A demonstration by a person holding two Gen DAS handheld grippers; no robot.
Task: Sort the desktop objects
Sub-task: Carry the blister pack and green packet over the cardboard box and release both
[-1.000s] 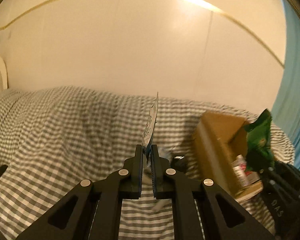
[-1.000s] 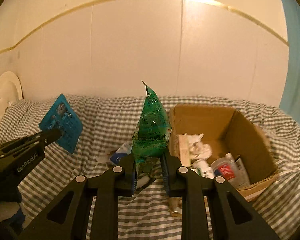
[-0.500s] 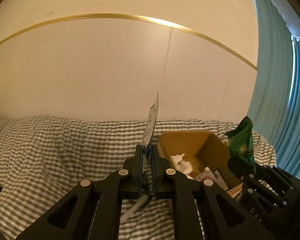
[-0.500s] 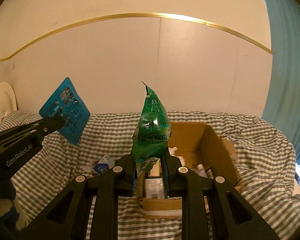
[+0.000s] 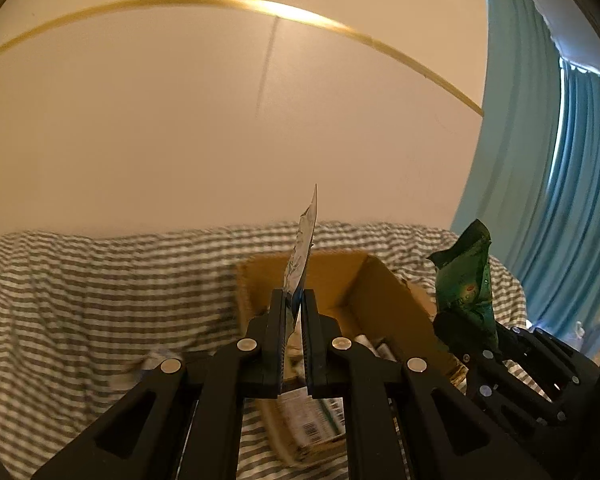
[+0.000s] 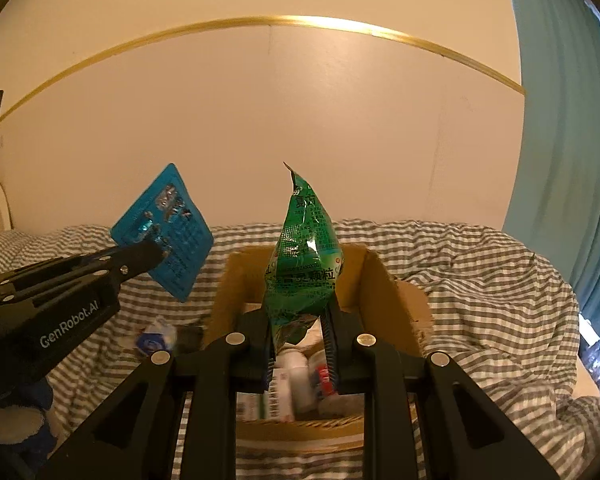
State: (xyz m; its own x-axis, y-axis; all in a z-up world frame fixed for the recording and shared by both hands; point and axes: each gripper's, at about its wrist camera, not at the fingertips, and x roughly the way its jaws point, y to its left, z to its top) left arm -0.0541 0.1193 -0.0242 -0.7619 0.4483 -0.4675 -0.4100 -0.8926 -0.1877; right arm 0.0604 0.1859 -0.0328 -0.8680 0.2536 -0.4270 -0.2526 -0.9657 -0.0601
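My left gripper (image 5: 294,300) is shut on a flat blue blister pack (image 5: 302,256), seen edge-on in the left wrist view and face-on in the right wrist view (image 6: 168,232). My right gripper (image 6: 300,308) is shut on a crumpled green packet (image 6: 304,264); the packet also shows at the right of the left wrist view (image 5: 466,284). Both are held above an open cardboard box (image 6: 384,280) that holds several bottles and small boxes (image 6: 296,376).
The box sits on a grey-and-white checked cloth (image 6: 480,272). A small blue-and-white item (image 6: 154,338) lies on the cloth left of the box. A teal curtain (image 6: 560,120) hangs at the right; a cream wall is behind.
Both grippers have moved towards the box and now hover over its opening with their items still held. The box has come closer and more central in both views.
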